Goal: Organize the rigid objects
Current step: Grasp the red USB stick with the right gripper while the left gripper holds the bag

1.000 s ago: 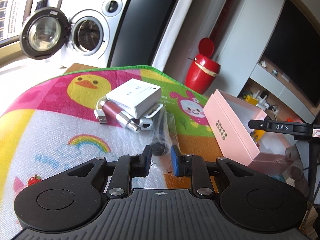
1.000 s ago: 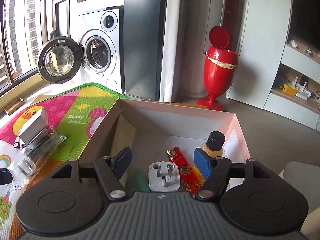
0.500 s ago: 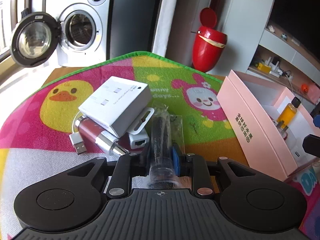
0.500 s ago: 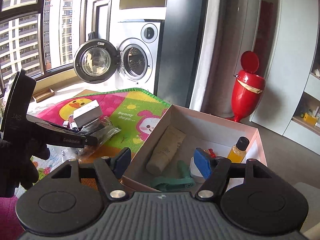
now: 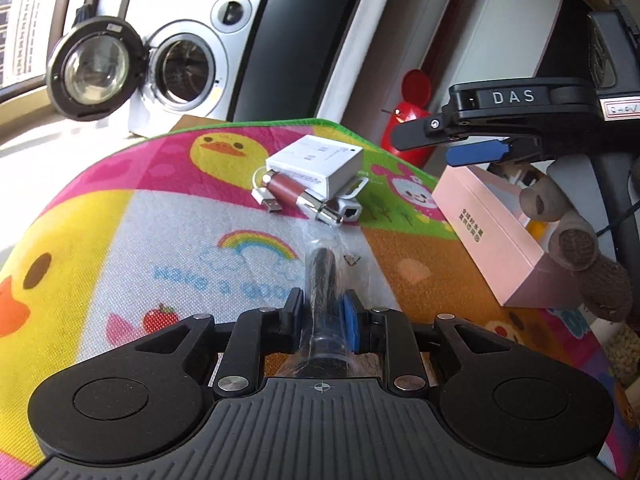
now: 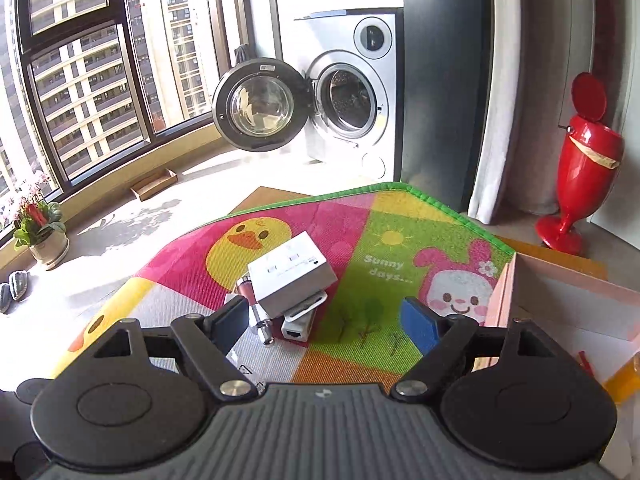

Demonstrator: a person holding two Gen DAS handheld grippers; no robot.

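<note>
Far off, a washing machine [image 6: 352,92] stands with its round door [image 6: 260,106] swung open, a red bin [image 6: 582,168] right, potted flowers [image 6: 38,224] left by the window [image 6: 80,80].

Pink box [image 6: 560,292] cut by right edge; contents mostly hidden.

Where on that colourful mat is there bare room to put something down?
The rainbow patch left of the bagged black cylinder is bare, as is the orange square before the pink cardboard box. Around the white rectangular box it is crowded.
</note>
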